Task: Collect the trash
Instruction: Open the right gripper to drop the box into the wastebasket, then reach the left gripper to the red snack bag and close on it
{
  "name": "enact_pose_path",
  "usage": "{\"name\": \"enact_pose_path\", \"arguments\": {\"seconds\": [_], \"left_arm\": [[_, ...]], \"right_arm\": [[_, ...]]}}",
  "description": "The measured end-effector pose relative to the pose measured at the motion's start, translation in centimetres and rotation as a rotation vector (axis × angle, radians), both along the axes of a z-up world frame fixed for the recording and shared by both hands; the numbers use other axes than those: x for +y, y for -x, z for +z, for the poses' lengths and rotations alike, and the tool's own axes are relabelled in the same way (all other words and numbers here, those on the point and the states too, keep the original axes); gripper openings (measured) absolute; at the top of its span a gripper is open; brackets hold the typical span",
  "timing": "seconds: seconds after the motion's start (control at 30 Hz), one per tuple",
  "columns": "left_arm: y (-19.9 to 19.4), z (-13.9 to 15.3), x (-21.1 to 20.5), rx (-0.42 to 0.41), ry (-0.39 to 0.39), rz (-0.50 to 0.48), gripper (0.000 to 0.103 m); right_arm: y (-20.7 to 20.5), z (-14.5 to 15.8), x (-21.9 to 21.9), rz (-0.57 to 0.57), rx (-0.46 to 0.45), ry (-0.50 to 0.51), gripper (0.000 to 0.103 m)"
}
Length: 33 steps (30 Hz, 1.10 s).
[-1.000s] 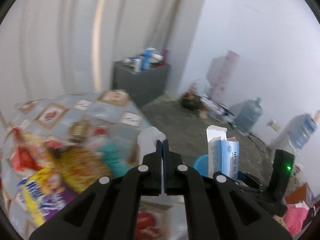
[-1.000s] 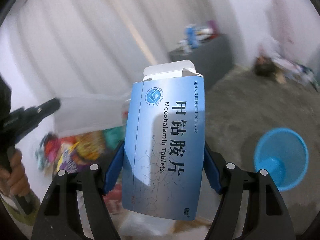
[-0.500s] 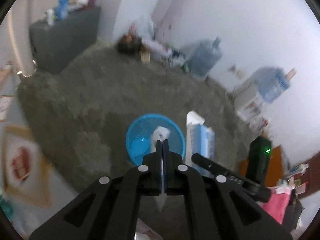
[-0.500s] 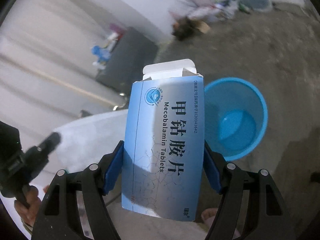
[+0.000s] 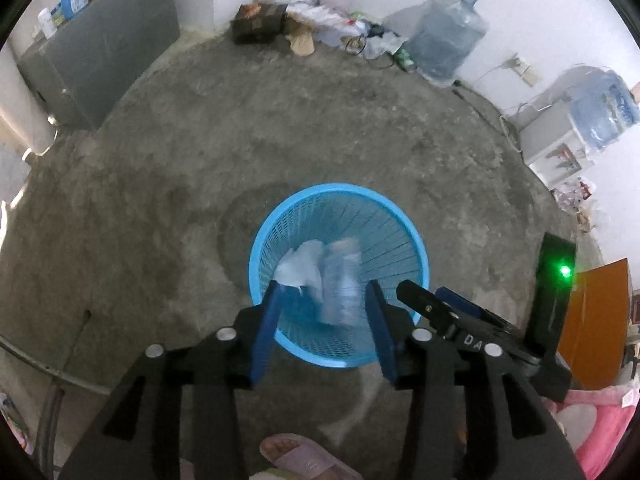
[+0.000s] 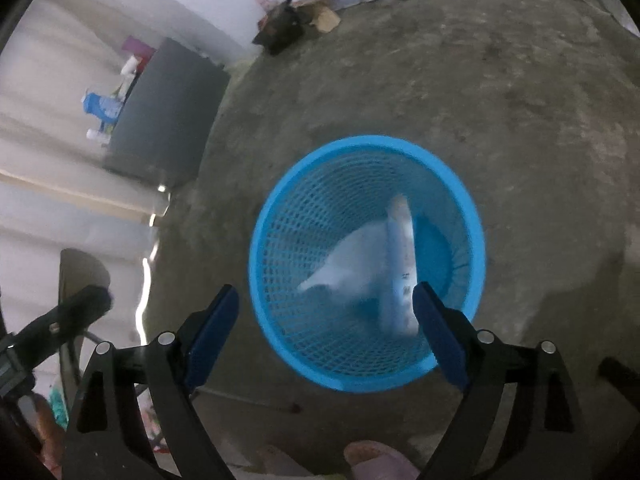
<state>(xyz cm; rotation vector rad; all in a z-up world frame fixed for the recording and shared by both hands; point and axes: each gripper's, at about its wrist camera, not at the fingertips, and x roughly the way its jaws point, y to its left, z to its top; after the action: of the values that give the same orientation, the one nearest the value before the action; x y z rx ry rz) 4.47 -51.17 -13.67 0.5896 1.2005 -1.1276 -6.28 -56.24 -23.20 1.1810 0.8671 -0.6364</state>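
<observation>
A blue mesh waste basket (image 5: 394,216) stands on the concrete floor, directly below both grippers; it also shows in the right wrist view (image 6: 280,224). Inside it lie a white plastic wrapper (image 5: 302,266) and the light-blue tablet box (image 5: 342,284), both blurred. The right wrist view shows the wrapper (image 6: 352,268) and the box (image 6: 400,264) too. My left gripper (image 5: 324,330) is open and empty above the basket's near rim. My right gripper (image 6: 326,328) is open and empty above the basket. The right gripper's body (image 5: 460,320) shows beside the left one.
A grey cabinet (image 5: 96,60) with bottles stands at the back left. Bags and boxes (image 5: 280,20) lie along the far wall, with water jugs (image 5: 444,36) at the right. A foot in a slipper (image 5: 304,460) is below the grippers. An orange board (image 5: 592,320) stands at the right.
Both grippers have swung from the table over to the basket and opened. The wrapper has left the left gripper and the tablet box has left the right gripper; both are now in the basket.
</observation>
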Motion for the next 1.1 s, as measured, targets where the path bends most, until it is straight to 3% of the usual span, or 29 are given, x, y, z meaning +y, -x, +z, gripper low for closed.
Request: {"name": "enact_pose_path", "arguments": {"seconds": [0.2, 0.33, 0.5, 0.7, 0.87, 1.1], "left_arm": [[0.6, 5.2, 4.1, -0.092, 0.156, -0.001, 0.061], [1.1, 9.2, 7.8, -0.125, 0.270, 0.024, 0.075], [1.6, 12.5, 13.8, -0.175, 0.282, 0.042, 0.080], [0.6, 15.4, 23.4, -0.224, 0.336, 0.199, 0.097], [-0.1, 17.0, 31.0, -0.243, 0.343, 0.317, 0.097], [-1.4, 18.7, 41.3, -0.222, 0.396, 0.515, 0.097]], "right_arm": [[2.0, 4.4, 1.2, 0.024, 0.015, 0.188, 0.085], [1.8, 8.5, 3.2, 0.064, 0.035, 0.349, 0.094], [1.2, 13.8, 7.0, 0.094, 0.033, 0.579, 0.095], [-1.3, 16.4, 12.3, 0.232, -0.012, 0.740, 0.095], [-3.0, 16.8, 16.2, 0.362, -0.042, 0.805, 0.095], [-4.6, 21.2, 21.9, 0.531, -0.160, 0.932, 0.095]]}}
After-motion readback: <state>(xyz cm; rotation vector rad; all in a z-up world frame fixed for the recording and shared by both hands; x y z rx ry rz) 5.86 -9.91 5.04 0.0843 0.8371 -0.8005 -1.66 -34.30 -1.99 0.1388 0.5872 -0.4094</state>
